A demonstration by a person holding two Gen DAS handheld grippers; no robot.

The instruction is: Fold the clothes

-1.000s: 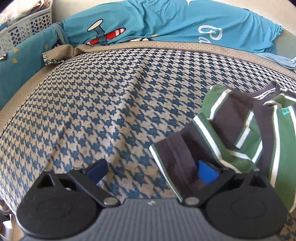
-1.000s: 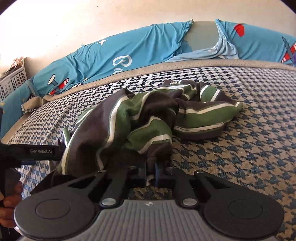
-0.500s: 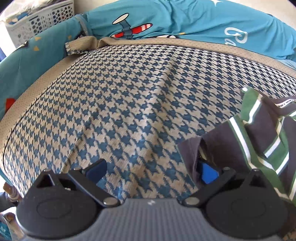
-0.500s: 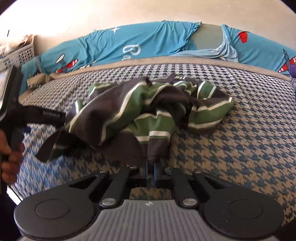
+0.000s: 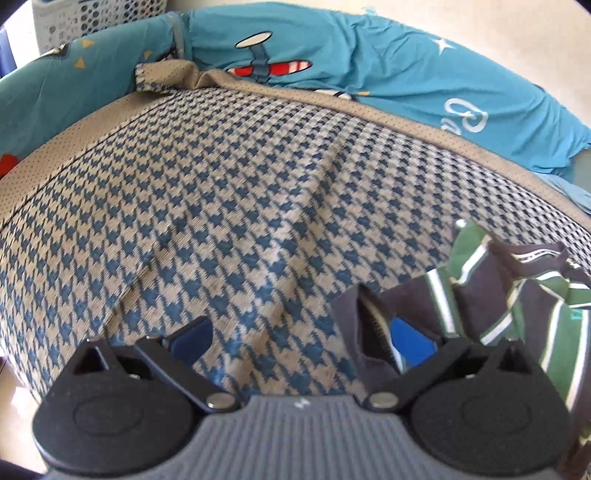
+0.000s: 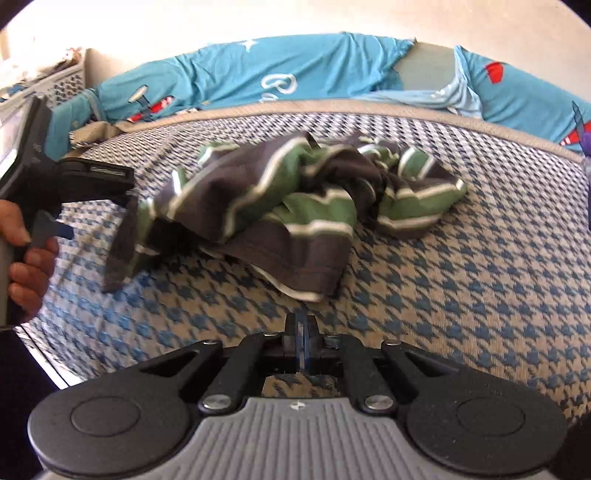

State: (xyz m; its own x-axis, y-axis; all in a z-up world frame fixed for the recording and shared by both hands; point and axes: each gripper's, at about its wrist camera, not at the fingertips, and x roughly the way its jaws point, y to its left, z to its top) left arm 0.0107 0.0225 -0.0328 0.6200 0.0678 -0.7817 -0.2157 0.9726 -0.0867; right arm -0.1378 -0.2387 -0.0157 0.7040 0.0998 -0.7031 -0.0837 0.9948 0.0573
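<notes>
Striped shirt (image 6: 295,195) – dark w/ green & white bands – lies crumpled on the bed (image 6: 461,280), roughly mid-mattress on the blue-and-tan houndstooth cover. Left claw (image 5: 303,339) is spread wide: its left pad hangs over bare cover, its right pad (image 5: 413,341) sits inside a fold of the shirt's near edge (image 5: 480,295), cloth draped over that one finger but nothing pinched between the two. In the right wrist view the left claw (image 6: 127,184) comes in from the left side, a hand (image 6: 26,254) around its handle, w/ a flap of the shirt hanging down off its tip, lifted clear of the cover. Right claw (image 6: 300,325) is closed, pads pressed together w/ nothing between them – it sits just short of the shirt's nearest hem, not touching it as far as can be seen. Behind the bed a blue sheet (image 5: 369,66) w/ a plane print runs along the wall, & a white basket (image 5: 92,18) stands at the far left corner.
</notes>
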